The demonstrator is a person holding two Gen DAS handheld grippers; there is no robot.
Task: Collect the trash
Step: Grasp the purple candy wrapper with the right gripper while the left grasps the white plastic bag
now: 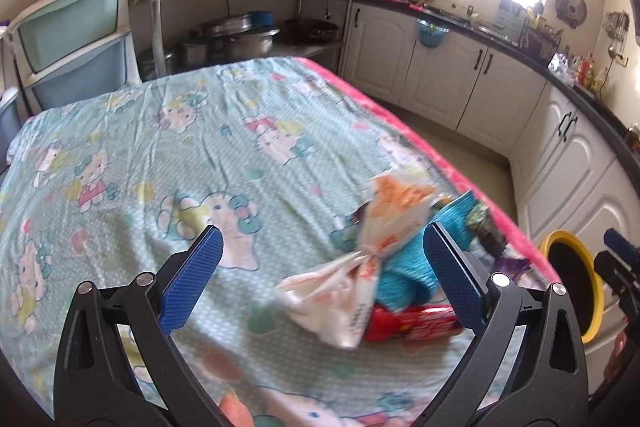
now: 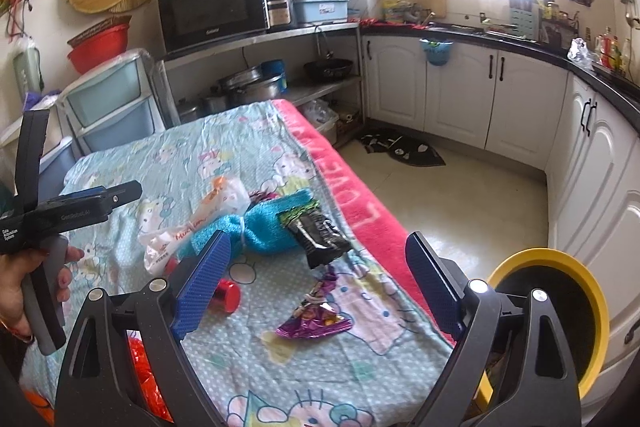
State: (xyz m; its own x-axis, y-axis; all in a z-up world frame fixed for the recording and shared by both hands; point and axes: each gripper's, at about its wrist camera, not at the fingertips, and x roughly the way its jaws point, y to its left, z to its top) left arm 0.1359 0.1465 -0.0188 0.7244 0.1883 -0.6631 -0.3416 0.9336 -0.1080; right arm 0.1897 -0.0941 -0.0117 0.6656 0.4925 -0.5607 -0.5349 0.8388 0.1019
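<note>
A heap of trash lies on the cartoon-print tablecloth (image 1: 160, 155) near the table's right edge. It holds a knotted white and orange plastic bag (image 1: 376, 239), a teal wrapper (image 1: 404, 267), a red packet (image 1: 416, 323) and a black wrapper (image 2: 320, 239). A purple foil wrapper (image 2: 316, 323) lies nearer. My left gripper (image 1: 323, 231) hangs open above the table, just short of the white bag. My right gripper (image 2: 320, 239) is open over the table's pink edge, with nothing between its pads. A yellow-rimmed bin (image 2: 552, 307) stands beside the table on the right.
A hand (image 2: 16, 287) holds the left gripper (image 2: 120, 195) at the left. Red-orange plastic (image 2: 140, 367) lies at the near left edge of the table. Behind the table are plastic drawers (image 2: 112, 107), a shelf with a microwave (image 2: 212, 11) and pots. White cabinets (image 2: 460, 95) line the floor's right side.
</note>
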